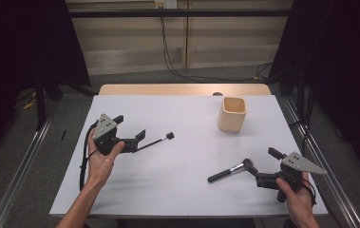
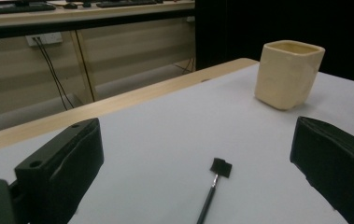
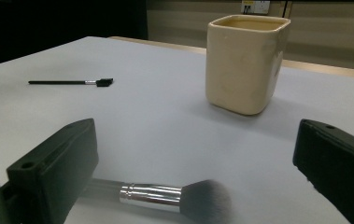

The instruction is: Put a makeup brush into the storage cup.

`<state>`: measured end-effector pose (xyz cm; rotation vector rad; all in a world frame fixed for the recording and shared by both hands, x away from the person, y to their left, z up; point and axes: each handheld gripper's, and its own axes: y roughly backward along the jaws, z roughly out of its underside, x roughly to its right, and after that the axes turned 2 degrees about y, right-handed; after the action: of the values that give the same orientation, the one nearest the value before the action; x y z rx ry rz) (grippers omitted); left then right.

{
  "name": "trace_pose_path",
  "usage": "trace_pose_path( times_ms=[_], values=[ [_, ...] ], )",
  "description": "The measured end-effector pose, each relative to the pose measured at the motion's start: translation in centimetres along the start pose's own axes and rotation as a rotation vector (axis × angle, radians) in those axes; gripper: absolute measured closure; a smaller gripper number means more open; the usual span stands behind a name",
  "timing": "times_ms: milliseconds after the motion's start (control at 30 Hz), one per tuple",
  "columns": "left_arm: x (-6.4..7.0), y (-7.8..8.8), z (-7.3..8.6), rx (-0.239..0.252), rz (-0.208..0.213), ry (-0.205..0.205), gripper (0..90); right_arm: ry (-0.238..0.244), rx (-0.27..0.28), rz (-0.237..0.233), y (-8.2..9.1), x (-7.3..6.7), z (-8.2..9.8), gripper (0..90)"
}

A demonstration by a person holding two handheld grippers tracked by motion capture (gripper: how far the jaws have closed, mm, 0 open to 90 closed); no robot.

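A cream square cup (image 1: 232,114) stands upright at the back right of the white table (image 1: 187,190). A thin black brush (image 1: 155,141) with a small square head lies left of centre. My left gripper (image 1: 130,127) hovers open just behind its handle; in the left gripper view the thin brush (image 2: 214,184) lies between the wide-apart jaws, with the cup (image 2: 287,74) beyond. A fat makeup brush (image 1: 227,172) with a silver ferrule lies at the front right. My right gripper (image 1: 263,160) is open at its bristle end, and the brush (image 3: 165,196) rests on the table between the jaws, untouched.
A wooden strip (image 1: 184,89) runs along the table's far edge. Black curtains hang at both sides and cables trail on the floor (image 1: 182,71) behind. In the right gripper view the thin brush (image 3: 72,82) lies far left and the cup (image 3: 244,60) stands ahead.
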<state>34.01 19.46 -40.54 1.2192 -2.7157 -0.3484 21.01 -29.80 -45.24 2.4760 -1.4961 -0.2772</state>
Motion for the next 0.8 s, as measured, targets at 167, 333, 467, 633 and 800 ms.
trace_pose_path(
  times_ms=[167,333,467,633,800],
  values=[
    [-0.1,-0.9,-0.5,-0.015,0.02,-0.008,2.7,0.0,0.001,-0.002,0.0,0.0,0.0,0.0],
    [-0.1,-1.6,-0.9,-0.016,0.027,-0.007,2.7,0.0,0.002,-0.003,0.0,0.0,0.0,0.0],
    [-0.1,-2.6,-1.2,-0.035,0.055,-0.014,2.6,-0.003,0.001,-0.004,0.0,0.0,0.0,0.0],
    [-0.3,-3.3,-1.5,-0.038,0.057,-0.012,2.6,-0.003,0.002,-0.005,0.0,0.0,0.0,0.0],
    [-0.4,-3.9,-1.7,-0.04,0.051,-0.01,2.6,0.0,0.002,-0.006,0.0,0.0,0.0,0.0]
  ],
)
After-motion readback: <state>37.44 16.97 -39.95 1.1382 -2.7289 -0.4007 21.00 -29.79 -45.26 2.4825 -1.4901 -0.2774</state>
